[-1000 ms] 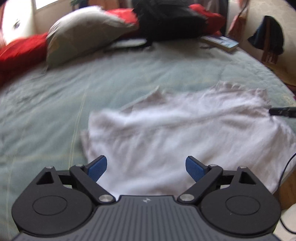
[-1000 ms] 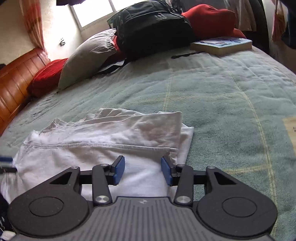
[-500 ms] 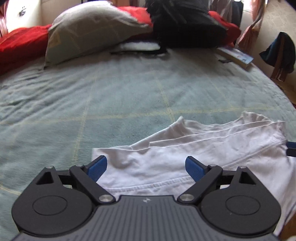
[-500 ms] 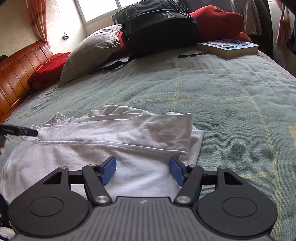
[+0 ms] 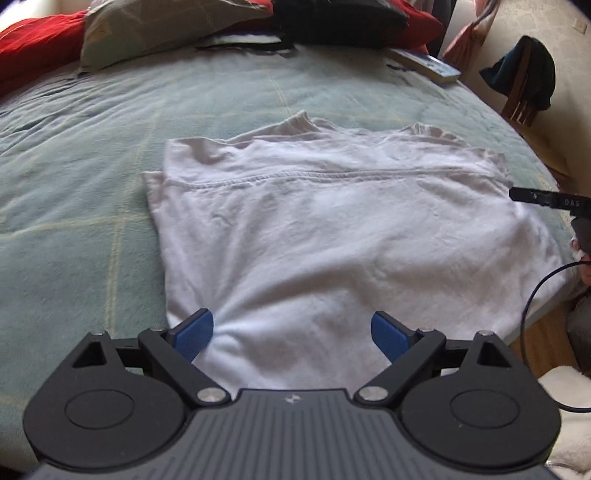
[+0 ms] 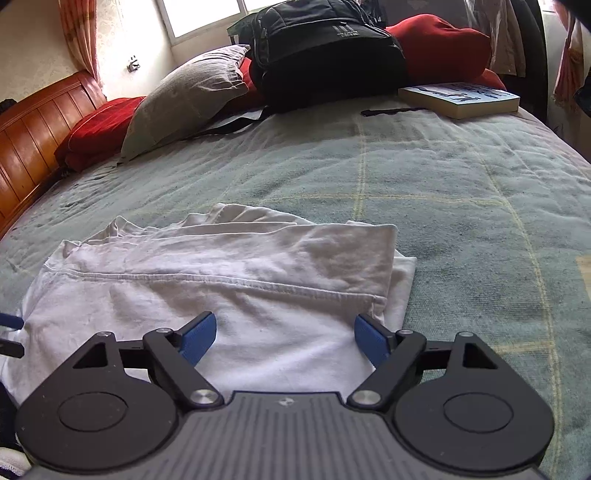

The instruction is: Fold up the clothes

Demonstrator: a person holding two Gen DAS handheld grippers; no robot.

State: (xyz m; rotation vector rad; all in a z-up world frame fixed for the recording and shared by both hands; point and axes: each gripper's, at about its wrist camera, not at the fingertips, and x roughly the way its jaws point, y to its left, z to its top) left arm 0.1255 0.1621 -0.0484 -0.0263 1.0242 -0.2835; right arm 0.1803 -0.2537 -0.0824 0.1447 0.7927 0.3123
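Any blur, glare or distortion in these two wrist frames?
Left wrist: white shirt looks soft, slightly smeared and washed out; bed edges bow from fisheye. Right wrist: sharper, shirt seam crisp, but the window is blown out and the blanket curves at the edges.

Legible markings. In the left wrist view, white letters reading "DAS" stand on the slim black bar (image 5: 550, 199) that enters from the right edge; the characters after them are cut off. A small white emblem, too small to read, sits on the grey ribbed housing of the left gripper (image 5: 291, 326). In the right wrist view, the black fabric backpack (image 6: 325, 51) bears three pale vertical stripes above one line of unreadable print. The blue-and-white paperback book (image 6: 461, 96) shows large blue cover lettering, too foreshortened to read.
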